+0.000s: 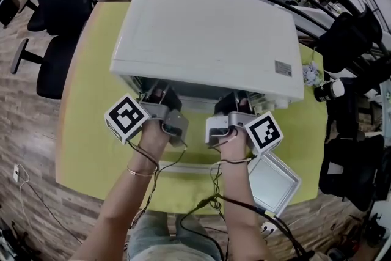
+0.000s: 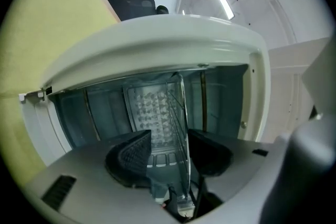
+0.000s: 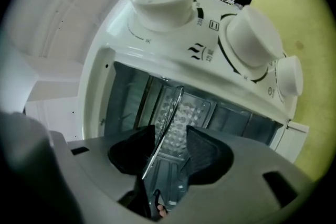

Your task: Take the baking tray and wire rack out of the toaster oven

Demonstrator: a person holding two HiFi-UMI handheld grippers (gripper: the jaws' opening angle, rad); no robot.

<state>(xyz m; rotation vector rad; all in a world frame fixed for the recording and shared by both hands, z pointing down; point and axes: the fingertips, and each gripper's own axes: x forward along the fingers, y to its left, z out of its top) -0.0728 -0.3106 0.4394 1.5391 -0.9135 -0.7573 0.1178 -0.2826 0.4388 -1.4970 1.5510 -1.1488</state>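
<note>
head view: a white oven is seen on a yellow-green table, its open front turned toward the person. the left gripper and the right gripper are held level in that opening, side by side and well apart. a tray is seen outside the oven, lying on the table's near right corner, just beside the right forearm.

left gripper view: the scene is shown turned on its side. the rack is seen edge-on, still inside the oven, and runs between the spread jaws. it lies against one pad while a gap is left to the other, so it is not pinched. a dimpled back wall is seen behind it.

right gripper view: three knobs are seen on the oven's front panel. the rack's front edge is seen between the jaws, which stand apart. it lies close against one pad and clear of the other, so no grip is made here either.
</note>
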